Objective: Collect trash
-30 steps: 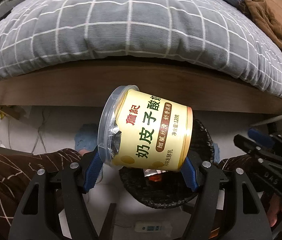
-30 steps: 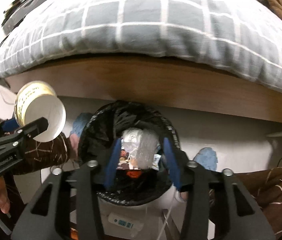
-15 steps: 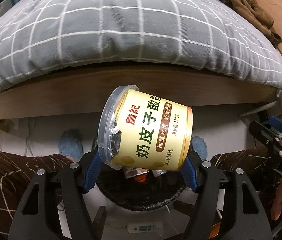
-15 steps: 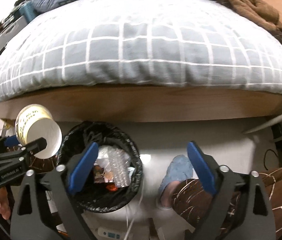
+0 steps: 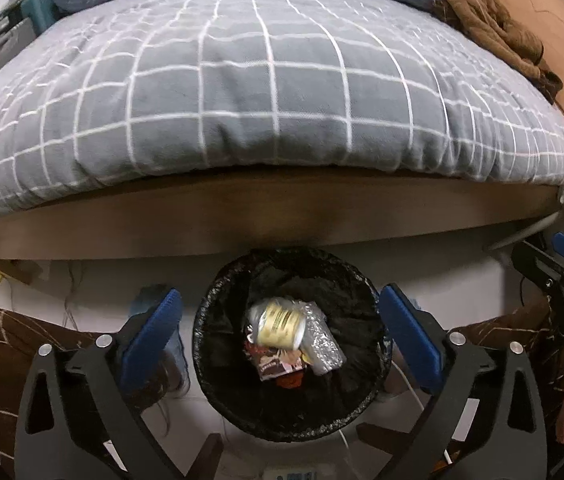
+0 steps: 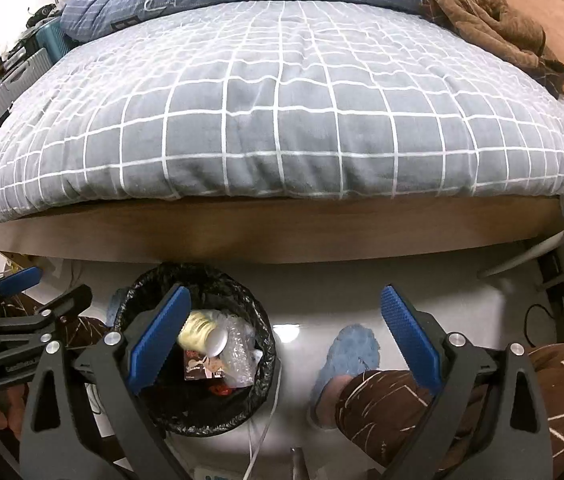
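Now the yogurt cup (image 5: 280, 323) is no longer held between the left gripper's pads, as it was half a second ago; it is seen lying on its side inside the trash bin (image 5: 218, 300), on top of the crinkled plastic wrap (image 5: 321, 344) and the printed wrappers (image 5: 278, 364) already there. It is blurred in both views, so it cannot be told whether it is settled or just landing. One piece of trash is thereby judged delivered, and nothing is carried by either tool.

The left gripper (image 5: 280, 332) is held directly above the bin, its jaws spread wide to either side of the bin's rim and empty. The right gripper (image 6: 282, 336) is likewise spread wide and empty; it is held to the right of the bin, so that only its left pad overlaps the bin's mouth. Behind the bin the wooden bed frame (image 6: 282, 232) and the grey checked quilt (image 6: 282, 120) are seen.
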`<action>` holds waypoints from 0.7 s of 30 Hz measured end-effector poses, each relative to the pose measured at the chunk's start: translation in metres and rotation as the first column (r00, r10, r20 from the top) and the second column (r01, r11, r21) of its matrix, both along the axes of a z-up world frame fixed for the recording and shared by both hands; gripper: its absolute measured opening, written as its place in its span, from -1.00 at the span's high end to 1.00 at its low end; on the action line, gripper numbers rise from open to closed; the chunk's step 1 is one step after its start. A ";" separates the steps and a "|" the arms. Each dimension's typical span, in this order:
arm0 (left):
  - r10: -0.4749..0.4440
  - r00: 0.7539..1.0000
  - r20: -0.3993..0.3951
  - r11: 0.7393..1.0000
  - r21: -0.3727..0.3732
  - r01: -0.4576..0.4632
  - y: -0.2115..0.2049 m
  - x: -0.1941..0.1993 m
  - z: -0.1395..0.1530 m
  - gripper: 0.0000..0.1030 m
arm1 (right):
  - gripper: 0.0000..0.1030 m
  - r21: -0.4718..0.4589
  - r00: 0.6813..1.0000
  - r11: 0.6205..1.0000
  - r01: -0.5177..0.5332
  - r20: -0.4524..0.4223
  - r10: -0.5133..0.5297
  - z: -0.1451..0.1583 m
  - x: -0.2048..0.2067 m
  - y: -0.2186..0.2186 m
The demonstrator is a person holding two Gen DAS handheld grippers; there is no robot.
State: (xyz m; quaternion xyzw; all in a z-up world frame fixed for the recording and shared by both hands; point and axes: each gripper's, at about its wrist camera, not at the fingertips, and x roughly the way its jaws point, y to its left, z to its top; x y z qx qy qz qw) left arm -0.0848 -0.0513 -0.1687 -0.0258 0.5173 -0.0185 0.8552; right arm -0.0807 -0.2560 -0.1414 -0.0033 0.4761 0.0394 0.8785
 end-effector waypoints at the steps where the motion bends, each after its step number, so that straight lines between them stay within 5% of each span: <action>1: 0.001 1.000 0.007 1.000 0.001 -0.001 0.001 0.000 0.002 -0.89 | -0.79 -0.001 1.000 1.000 -0.002 0.009 0.002 0.003 0.001 0.002; 6: 0.027 0.998 0.060 1.000 0.003 -0.027 0.012 -0.003 0.030 -0.89 | -0.80 -0.003 0.999 1.000 -0.004 0.051 0.004 0.019 0.001 0.011; 21: 0.077 0.967 0.243 0.997 -0.015 -0.075 0.026 -0.051 0.143 -0.89 | -0.85 -0.008 0.965 1.000 -0.016 0.261 0.017 0.143 -0.048 0.029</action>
